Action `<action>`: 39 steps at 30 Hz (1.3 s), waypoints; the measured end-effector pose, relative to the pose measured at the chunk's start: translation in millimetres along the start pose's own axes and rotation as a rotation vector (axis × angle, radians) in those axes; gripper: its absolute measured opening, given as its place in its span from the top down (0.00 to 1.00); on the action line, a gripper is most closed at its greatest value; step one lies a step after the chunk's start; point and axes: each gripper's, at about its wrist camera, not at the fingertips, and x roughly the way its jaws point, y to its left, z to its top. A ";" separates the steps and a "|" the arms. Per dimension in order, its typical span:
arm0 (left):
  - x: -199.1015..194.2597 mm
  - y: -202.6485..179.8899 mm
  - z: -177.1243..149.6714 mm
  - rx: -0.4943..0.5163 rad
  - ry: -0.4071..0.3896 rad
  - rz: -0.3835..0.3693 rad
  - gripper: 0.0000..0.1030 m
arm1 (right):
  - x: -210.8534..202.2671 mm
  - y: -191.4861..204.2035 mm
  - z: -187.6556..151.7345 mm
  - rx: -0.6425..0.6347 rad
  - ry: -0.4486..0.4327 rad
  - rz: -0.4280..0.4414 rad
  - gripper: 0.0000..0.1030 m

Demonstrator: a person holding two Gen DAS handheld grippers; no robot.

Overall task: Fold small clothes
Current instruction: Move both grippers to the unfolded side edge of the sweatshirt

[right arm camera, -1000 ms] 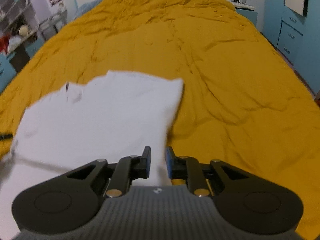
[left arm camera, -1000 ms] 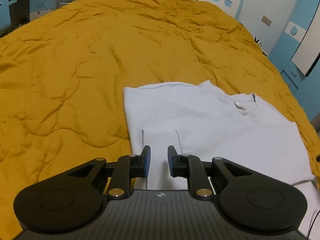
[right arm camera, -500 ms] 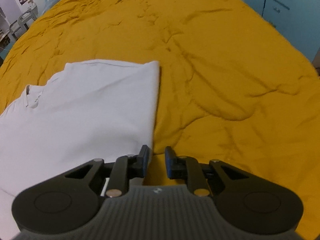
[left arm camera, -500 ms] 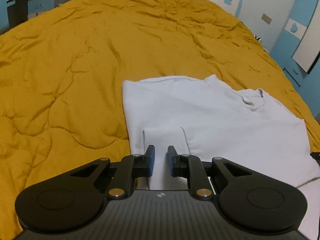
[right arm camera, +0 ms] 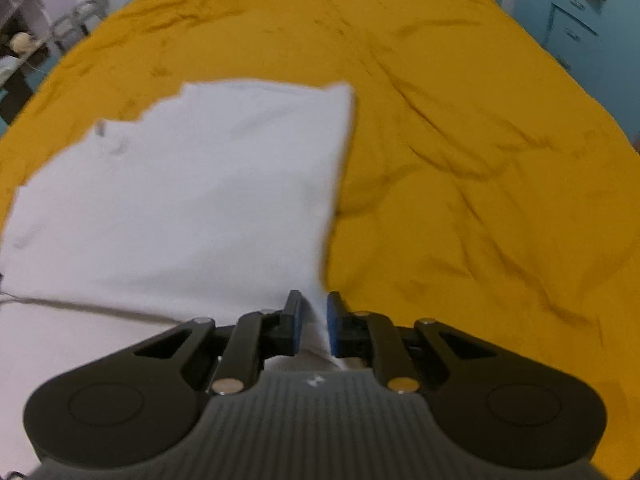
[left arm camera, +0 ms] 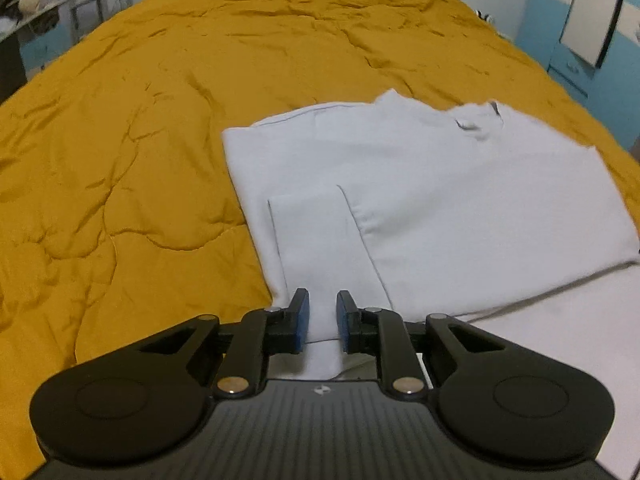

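A small white t-shirt (left arm camera: 420,184) lies on the mustard-yellow bedspread (left arm camera: 140,120), its sleeve folded over the body and its collar to the far right. My left gripper (left arm camera: 322,314) is shut on the shirt's near left edge, cloth pinched between the blue pads. In the right wrist view the same shirt (right arm camera: 192,200) spreads to the left, and my right gripper (right arm camera: 311,318) is shut on its near right corner. The cloth under both grippers is lifted a little. The near part of the shirt is hidden by the gripper bodies.
The yellow bedspread (right arm camera: 480,160) stretches far ahead and to both sides. Blue cabinets (right arm camera: 580,28) stand at the right of the bed. A desk and chair (left arm camera: 52,16) stand at the far left.
Both grippers stay shut on the shirt's near edge. The right view has swung back and blurred; the shirt's near edge has shifted and lifted slightly.
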 end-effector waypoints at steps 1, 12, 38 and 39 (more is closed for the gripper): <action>0.4 -0.9 2.1 -0.001 0.008 0.005 0.78 | 0.5 -0.9 -1.2 0.005 -0.001 0.004 0.93; -100.1 -19.7 0.1 0.122 -0.115 -0.008 0.77 | -112.2 26.2 -8.0 -0.159 -0.160 0.036 0.89; -214.3 -114.4 -230.0 1.023 0.000 -0.138 0.36 | -215.5 95.0 -284.6 -0.950 -0.044 0.078 0.46; -212.0 -114.2 -237.1 1.045 0.006 -0.133 0.33 | -213.5 92.9 -288.5 -0.969 -0.050 0.067 0.38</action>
